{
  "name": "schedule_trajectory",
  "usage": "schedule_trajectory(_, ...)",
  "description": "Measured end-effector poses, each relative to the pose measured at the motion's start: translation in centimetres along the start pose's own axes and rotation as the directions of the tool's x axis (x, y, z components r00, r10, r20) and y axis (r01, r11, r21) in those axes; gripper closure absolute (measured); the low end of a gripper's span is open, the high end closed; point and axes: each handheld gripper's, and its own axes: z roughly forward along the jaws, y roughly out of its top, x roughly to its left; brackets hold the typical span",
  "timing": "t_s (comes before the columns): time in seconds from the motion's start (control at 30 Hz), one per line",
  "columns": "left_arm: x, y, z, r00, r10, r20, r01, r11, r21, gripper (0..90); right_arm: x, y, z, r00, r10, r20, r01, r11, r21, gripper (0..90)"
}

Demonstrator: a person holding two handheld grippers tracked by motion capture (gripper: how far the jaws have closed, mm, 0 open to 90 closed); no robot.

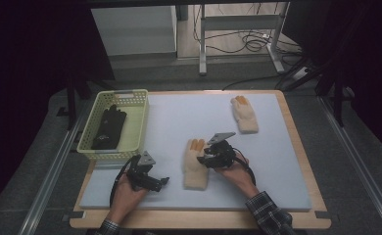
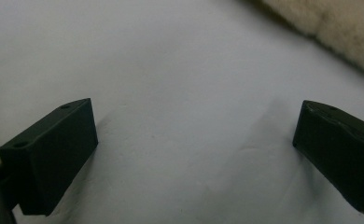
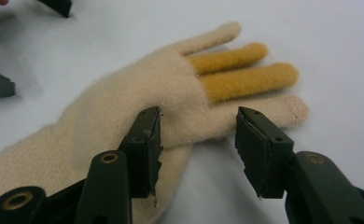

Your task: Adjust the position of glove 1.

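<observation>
A cream knit glove (image 1: 195, 164) with two orange fingers lies flat on the grey mat (image 1: 179, 122), near its middle front. My right gripper (image 1: 204, 157) is at the glove's right edge. In the right gripper view its jaws (image 3: 199, 140) stand apart, one over the glove's palm (image 3: 124, 93) and the other over bare mat, with the glove's edge between them and not pinched. My left gripper (image 1: 162, 182) lies low on the mat left of the glove, open, with only mat between its jaws (image 2: 194, 140). The glove's cuff (image 2: 339, 28) shows beyond them.
A second cream glove (image 1: 244, 113) with orange fingers lies at the mat's far right. A pale yellow basket (image 1: 130, 93) at the far left holds a black glove (image 1: 109, 126). The wooden table edge (image 1: 199, 219) runs along the front.
</observation>
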Motion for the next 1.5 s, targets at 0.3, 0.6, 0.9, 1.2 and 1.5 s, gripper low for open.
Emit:
schedule_trajectory(0.3,0.0,0.0,0.0,1.0,0.0,0.0,0.0,1.0,0.0,0.0,1.4,0.9,-1.1,0.9996,-0.002,-0.029,0.002,1.0,-0.004,59.0)
schedule_trajectory(0.6,0.0,0.0,0.0,1.0,-0.004,0.0,0.004,1.0,0.0,0.0,2.1,-1.2,0.0,0.9993,0.016,-0.033,-0.015,0.999,0.03,84.4)
schedule_trajectory(0.9,0.0,0.0,0.0,1.0,0.0,-0.001,0.0,1.0,-0.001,0.0,3.6,0.7,-3.1,0.9937,-0.077,0.081,0.081,0.996,-0.038,87.4)
schedule_trajectory(1.2,0.0,0.0,0.0,1.0,0.003,-0.001,-0.003,1.0,0.0,0.0,1.6,0.9,-5.7,0.9794,-0.037,0.198,0.05,0.997,-0.058,71.2)
schedule_trajectory(1.5,0.0,0.0,0.0,1.0,0.0,0.0,0.0,1.0,0.0,0.0,-2.8,-1.7,-5.1,0.9762,0.073,0.204,-0.066,0.997,-0.044,66.5)
